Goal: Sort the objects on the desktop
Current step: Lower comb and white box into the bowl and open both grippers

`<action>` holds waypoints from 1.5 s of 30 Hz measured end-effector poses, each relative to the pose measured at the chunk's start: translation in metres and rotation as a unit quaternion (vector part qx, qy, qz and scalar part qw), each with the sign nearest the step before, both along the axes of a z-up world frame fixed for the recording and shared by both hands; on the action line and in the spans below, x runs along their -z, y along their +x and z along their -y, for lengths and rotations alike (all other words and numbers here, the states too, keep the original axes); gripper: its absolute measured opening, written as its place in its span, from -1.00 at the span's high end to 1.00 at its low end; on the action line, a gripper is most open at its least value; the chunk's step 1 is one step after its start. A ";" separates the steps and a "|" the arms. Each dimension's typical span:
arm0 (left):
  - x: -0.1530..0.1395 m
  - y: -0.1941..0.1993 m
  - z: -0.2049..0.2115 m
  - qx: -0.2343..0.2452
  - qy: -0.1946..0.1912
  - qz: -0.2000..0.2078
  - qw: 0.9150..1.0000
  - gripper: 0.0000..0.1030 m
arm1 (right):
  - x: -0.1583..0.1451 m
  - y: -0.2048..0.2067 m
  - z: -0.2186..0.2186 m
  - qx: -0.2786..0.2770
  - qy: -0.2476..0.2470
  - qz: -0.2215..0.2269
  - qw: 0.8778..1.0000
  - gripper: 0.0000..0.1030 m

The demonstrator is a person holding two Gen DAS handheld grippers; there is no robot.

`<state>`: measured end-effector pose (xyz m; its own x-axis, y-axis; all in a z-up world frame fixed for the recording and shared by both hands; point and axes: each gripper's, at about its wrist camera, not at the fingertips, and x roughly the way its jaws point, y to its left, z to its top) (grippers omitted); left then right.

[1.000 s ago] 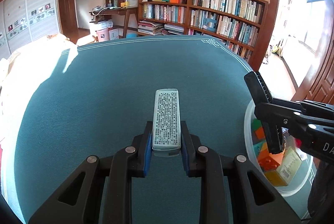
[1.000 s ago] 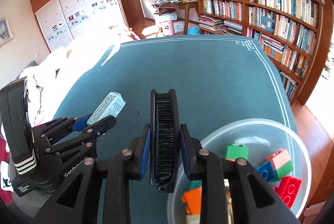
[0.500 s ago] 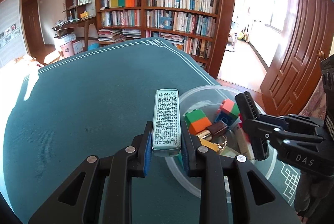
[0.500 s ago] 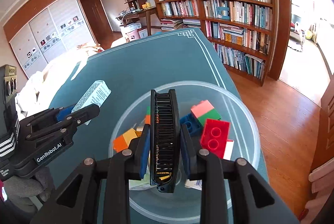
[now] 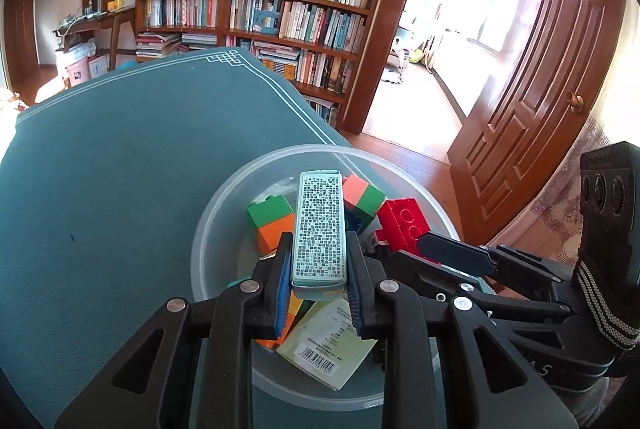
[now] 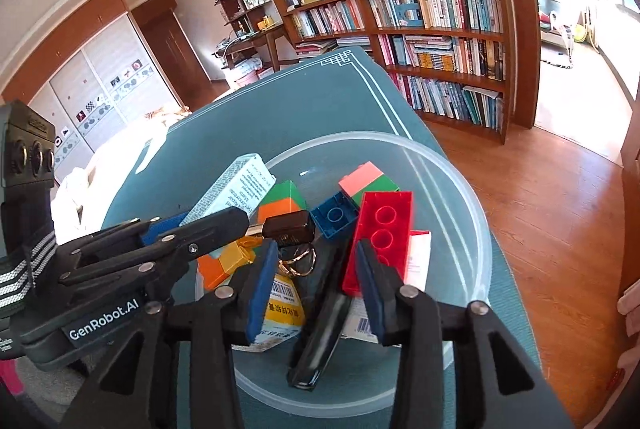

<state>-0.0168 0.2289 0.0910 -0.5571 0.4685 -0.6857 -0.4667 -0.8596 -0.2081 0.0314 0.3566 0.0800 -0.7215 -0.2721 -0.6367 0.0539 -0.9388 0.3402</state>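
Over the teal table (image 5: 120, 189), near its right edge, sits a clear plastic bowl (image 5: 224, 205) — the landmark. Its near rim is cut off behind both grippers in each view.

Left gripper (image 5: 319, 283) hangs above the bowl's near side, jaws clamped on a slim printed box (image 5: 320, 229) that points out over the bowl's middle; text on it too small to read. From the right wrist view the same box (image 6: 236, 189) shows over the bowl's left rim.

Right gripper (image 6: 316, 269) is over the bowl too, jaws spread apart, gripping nothing. Black comb (image 6: 320, 325) lies inside the bowl between and below its fingers, tilted, far end hidden under other items.

Also inside the bowl: red brick (image 6: 380, 229) right of centre, green-orange block (image 6: 282, 201), pink-green block (image 6: 368, 181), blue brick (image 6: 334, 215), yellow-orange blocks (image 6: 228, 261) partly hidden by the left gripper, a dark key fob with ring (image 6: 290, 229), and a yellow packet (image 6: 282, 309) and white cartons mostly covered.
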 end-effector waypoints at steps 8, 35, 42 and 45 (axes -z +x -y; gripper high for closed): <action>-0.005 0.011 -0.007 0.002 -0.013 -0.031 0.999 -0.23 | 0.002 0.021 -0.016 0.023 -0.006 -0.007 1.000 -0.33; -0.004 0.064 -0.020 -0.050 -0.121 -0.091 0.987 -0.42 | 0.016 0.071 -0.021 0.048 0.052 0.042 0.997 -0.72; -0.001 0.061 -0.020 -0.047 -0.125 -0.083 0.988 -0.42 | 0.020 0.071 -0.022 0.049 0.049 0.045 0.997 -0.73; 0.000 0.061 -0.021 -0.044 -0.126 -0.082 0.988 -0.42 | 0.022 0.070 -0.022 0.049 0.048 0.048 0.996 -0.74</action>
